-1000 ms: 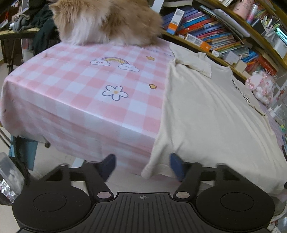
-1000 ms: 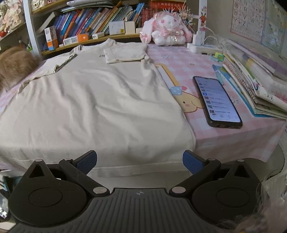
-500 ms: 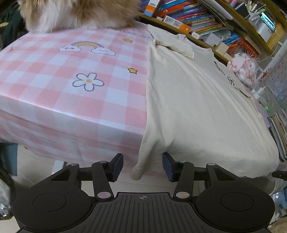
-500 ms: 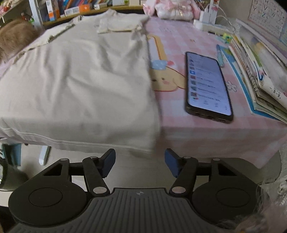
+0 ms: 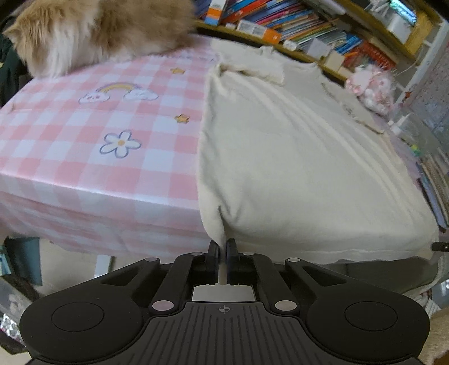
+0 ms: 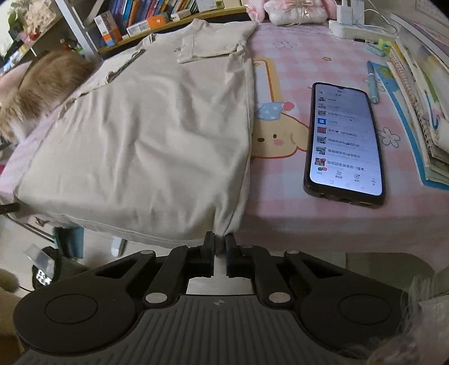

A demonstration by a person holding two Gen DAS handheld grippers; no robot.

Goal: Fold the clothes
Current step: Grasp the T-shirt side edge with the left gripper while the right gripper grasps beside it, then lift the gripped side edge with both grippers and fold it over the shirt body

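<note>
A cream T-shirt (image 5: 294, 157) (image 6: 146, 140) lies flat on the pink checked tablecloth (image 5: 84, 140), its sleeves folded in and its hem hanging over the near table edge. In the left wrist view my left gripper (image 5: 223, 244) is shut on the hem's left corner, cloth pinched between its pads. In the right wrist view my right gripper (image 6: 219, 238) is shut on the hem's right corner in the same way.
A fluffy ginger cat (image 5: 98, 31) (image 6: 42, 84) lies at the table's far left corner. To the right of the shirt are a lit phone (image 6: 345, 140), a pen (image 6: 372, 81), stacked notebooks (image 6: 421, 92), a power strip (image 6: 356, 29) and a plush toy (image 6: 294, 9). Bookshelves (image 5: 280, 25) stand behind.
Both grippers were open below the hem a second ago and have shut on its two corners. The right one slid right along the hem to reach its corner.
</note>
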